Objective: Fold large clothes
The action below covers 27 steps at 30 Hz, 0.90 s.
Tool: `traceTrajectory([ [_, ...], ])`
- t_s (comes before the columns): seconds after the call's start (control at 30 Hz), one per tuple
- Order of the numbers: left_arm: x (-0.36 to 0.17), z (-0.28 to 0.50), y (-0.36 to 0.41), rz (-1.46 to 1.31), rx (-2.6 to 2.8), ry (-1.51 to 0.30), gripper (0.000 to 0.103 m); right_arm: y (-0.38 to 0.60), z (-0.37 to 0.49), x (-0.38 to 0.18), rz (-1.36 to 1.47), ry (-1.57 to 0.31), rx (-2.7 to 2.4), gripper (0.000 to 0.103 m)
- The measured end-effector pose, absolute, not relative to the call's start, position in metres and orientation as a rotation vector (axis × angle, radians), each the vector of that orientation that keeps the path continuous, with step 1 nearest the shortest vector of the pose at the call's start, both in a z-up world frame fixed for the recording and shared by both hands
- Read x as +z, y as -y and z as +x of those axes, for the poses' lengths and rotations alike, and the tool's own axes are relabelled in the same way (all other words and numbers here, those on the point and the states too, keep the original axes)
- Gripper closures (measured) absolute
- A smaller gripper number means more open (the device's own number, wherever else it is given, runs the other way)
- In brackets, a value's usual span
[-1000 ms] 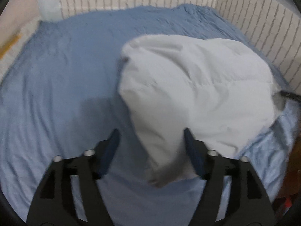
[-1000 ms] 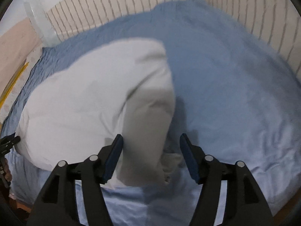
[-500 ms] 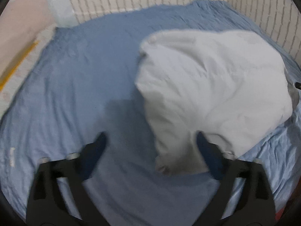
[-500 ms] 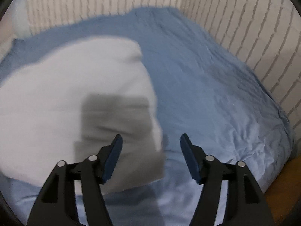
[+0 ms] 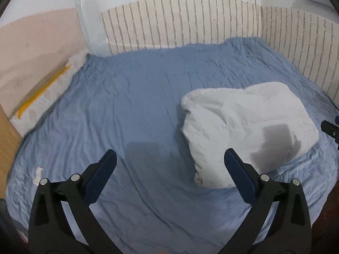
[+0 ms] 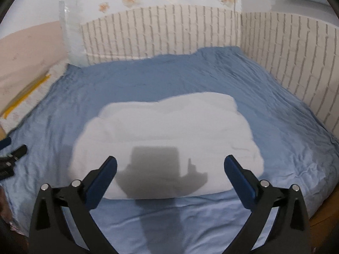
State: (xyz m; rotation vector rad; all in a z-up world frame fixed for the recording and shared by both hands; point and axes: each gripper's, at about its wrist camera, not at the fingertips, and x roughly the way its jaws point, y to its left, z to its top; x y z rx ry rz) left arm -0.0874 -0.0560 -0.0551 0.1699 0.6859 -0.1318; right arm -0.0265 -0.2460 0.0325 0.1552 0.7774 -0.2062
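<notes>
Both grippers have pulled back and up since the earlier frames: a second ago each had the white garment between or just past its fingertips, now neither touches it. Left gripper [image 5: 169,165] has its jaws spread wide, nothing between them, hovering over bare blue bedsheet [image 5: 118,105]; the white garment [image 5: 243,135] lies to its right as a puffy folded bundle resting on the sheet, near the bed's right side and front edge. Half a second ago that bundle filled much more of the left view and sat closer to the right finger; now it's clear of it, only overlapped visually by the right blue pad [image 5: 241,177]. Right gripper [image 6: 170,167] is likewise wide apart and empty, with the garment [image 6: 169,127] centred ahead of it, flat on the bedsheet [image 6: 275,110] and spread wider than deep. Gripper shadow falls on the garment's near edge. In the earlier right view the cloth was bunched and off to the left; now it's settled and centred. White brick-pattern wall panel [image 6: 169,33] runs behind the bed and along its right side. The other gripper's tips are visible at the frame edges: left one at [image 6: 12,156], right one at [image 5: 330,127].
</notes>
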Motion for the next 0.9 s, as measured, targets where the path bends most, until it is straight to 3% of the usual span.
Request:
traceTrajectory([
  [0.27, -0.028, -0.117, 0.042, 0.166, -0.109, -0.626, 0.003, 0.184, -0.045, 0.081, 0.172, -0.745, -0.115, 0.002],
  [0.9, 0.0, -0.146, 0.019, 0.095, -0.071, -0.468, 0.003, 0.161, -0.046, 0.086, 0.049, -0.645, -0.242, 0.002],
])
